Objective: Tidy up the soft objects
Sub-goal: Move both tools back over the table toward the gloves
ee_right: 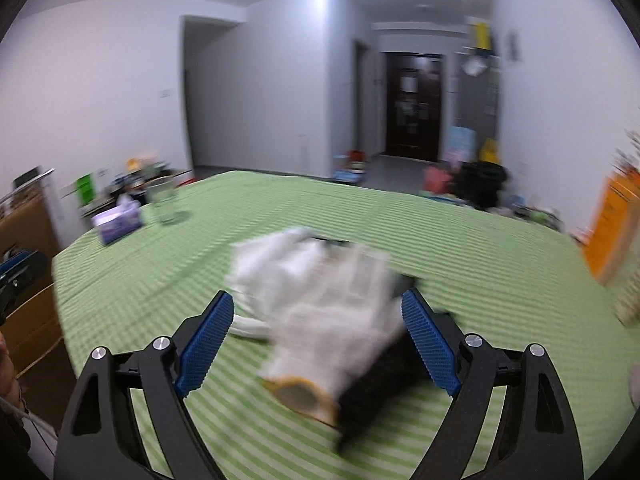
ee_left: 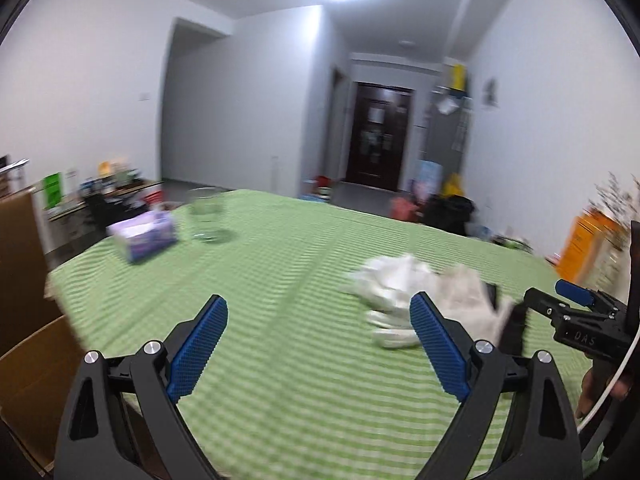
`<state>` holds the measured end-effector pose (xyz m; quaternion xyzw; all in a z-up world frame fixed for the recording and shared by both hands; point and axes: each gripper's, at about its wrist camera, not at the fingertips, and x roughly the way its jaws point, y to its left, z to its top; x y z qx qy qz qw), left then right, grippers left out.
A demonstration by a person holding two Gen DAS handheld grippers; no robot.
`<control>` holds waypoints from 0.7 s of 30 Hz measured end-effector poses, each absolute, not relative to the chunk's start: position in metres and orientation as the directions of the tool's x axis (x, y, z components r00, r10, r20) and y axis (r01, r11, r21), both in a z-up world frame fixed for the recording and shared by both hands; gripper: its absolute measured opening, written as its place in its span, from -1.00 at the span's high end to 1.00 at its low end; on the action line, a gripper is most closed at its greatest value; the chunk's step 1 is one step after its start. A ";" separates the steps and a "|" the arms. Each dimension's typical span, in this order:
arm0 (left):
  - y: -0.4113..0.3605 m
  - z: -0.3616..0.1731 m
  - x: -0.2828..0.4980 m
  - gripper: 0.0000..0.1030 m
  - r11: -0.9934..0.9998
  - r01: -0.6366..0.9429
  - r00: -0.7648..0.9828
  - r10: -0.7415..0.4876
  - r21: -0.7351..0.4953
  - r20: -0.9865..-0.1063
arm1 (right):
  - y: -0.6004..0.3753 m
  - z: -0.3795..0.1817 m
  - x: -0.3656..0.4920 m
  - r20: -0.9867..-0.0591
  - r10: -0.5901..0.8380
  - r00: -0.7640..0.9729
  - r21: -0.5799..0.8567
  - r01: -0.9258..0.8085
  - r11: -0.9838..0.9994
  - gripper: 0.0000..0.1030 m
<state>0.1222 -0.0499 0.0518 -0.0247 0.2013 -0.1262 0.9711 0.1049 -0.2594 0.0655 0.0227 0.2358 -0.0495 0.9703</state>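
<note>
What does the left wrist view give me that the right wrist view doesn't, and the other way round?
Left wrist only: the right gripper seen from the side at the right edge, beside the white gloves, and the open left gripper over bare green cloth.

Right wrist only: the nearest glove's yellow-edged cuff, a dark object under the gloves and the open right gripper framing them.

Both: the green striped tablecloth, the gloves, the purple tissue box and the clear glass at the far left, all blurred.
</note>
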 end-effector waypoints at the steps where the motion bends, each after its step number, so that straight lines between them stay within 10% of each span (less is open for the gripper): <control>1: -0.062 0.050 0.118 -0.74 0.960 0.265 0.880 -0.281 -0.095 -0.382 | -0.269 0.064 0.094 -0.464 -0.110 0.879 0.021 0.135 0.991 -0.61; 21: -0.065 0.047 0.074 -0.78 0.926 0.352 0.854 -0.377 -0.134 -0.359 | -0.280 0.064 0.011 -0.453 -0.168 0.875 0.017 0.197 0.980 -0.61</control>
